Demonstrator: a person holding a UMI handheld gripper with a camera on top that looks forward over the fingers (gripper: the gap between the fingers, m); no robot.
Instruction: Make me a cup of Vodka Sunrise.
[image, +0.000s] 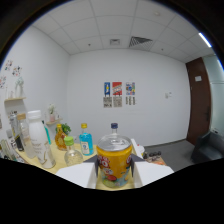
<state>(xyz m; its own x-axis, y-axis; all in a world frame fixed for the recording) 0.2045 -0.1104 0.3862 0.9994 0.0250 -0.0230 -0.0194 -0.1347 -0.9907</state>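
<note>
Bright, even indoor light seen through a strong fisheye lens.

Light falls from above; a ceiling light strip (204, 40) glows white. The white walls are lit softly, without hard shadows. The metal top of the yellow can (114, 161) catches a pale sheen. Straight lines bow toward the rim, a black circular border frames the view, and the whole scene is slightly soft.
</note>
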